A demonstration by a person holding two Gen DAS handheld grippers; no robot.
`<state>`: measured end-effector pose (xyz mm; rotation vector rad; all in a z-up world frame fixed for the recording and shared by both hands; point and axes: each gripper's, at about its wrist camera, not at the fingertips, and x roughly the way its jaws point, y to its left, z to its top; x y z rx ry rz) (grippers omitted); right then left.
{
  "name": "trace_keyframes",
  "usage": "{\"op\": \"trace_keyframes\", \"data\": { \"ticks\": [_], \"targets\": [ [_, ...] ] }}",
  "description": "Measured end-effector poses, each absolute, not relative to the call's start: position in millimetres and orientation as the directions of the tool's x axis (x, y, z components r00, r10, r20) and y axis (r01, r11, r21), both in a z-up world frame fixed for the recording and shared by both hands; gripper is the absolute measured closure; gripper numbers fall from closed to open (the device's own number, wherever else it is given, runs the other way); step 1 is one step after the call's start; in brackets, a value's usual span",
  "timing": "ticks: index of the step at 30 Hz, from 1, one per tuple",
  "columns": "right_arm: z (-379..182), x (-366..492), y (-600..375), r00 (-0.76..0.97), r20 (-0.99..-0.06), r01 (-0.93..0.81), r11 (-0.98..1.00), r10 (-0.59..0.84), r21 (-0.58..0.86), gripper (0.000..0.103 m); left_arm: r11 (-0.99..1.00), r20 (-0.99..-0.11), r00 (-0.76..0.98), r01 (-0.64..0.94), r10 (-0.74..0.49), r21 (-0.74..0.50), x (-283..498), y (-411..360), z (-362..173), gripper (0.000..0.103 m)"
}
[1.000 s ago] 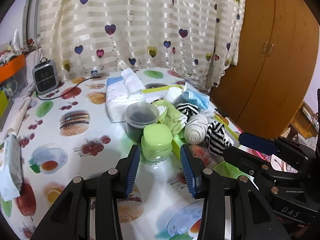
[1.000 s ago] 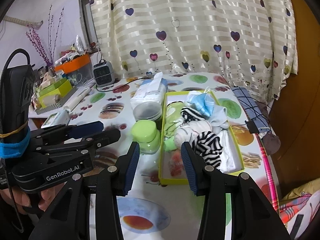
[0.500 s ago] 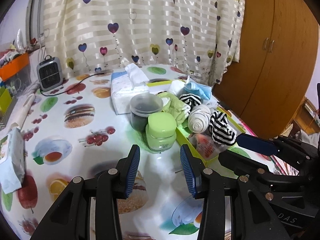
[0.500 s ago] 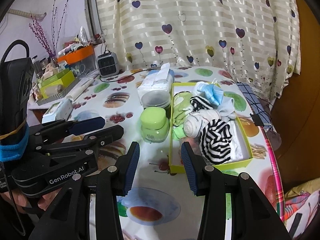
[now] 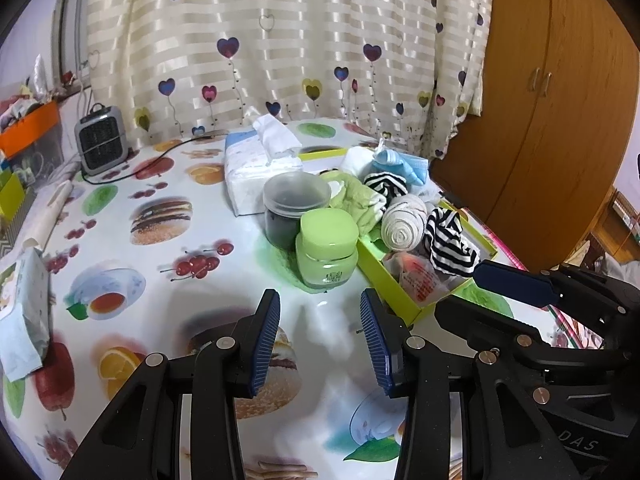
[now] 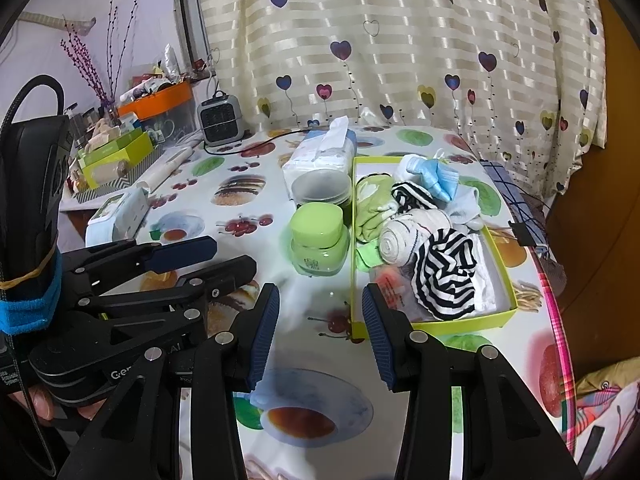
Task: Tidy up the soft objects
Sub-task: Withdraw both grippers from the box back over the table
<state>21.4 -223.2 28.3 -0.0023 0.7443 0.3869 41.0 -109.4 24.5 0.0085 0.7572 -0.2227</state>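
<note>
A yellow-green box on the table holds soft things: a black-and-white striped bundle, a rolled cream sock, a light green cloth, a second striped piece and a blue face mask. My left gripper hangs open over the tablecloth, short of the green jar. My right gripper is open too, near the box's front left corner. Neither holds anything.
A green-lidded jar and a dark jar with a frosted lid stand left of the box. Behind them lies a tissue pack. A small grey heater, a wipes pack and trays sit left.
Both grippers have drawn back from the jars and the box, which now look farther off. Both stay open and empty. The objects have not moved.
</note>
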Motion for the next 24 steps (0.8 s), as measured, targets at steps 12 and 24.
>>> {"op": "trace_keyframes", "data": {
  "ticks": [12,24],
  "targets": [
    [23,20,-226,0.666,-0.664,-0.336,0.931,0.340,0.140,0.058,0.978,-0.686,0.703,0.201,-0.188,-0.062,41,-111,23,0.063],
    [17,20,-229,0.657,-0.672,-0.329,0.932,0.342,0.152,0.058,0.974,-0.689,0.696,0.214,-0.204,-0.072,41,-113,16,0.063]
  ]
}}
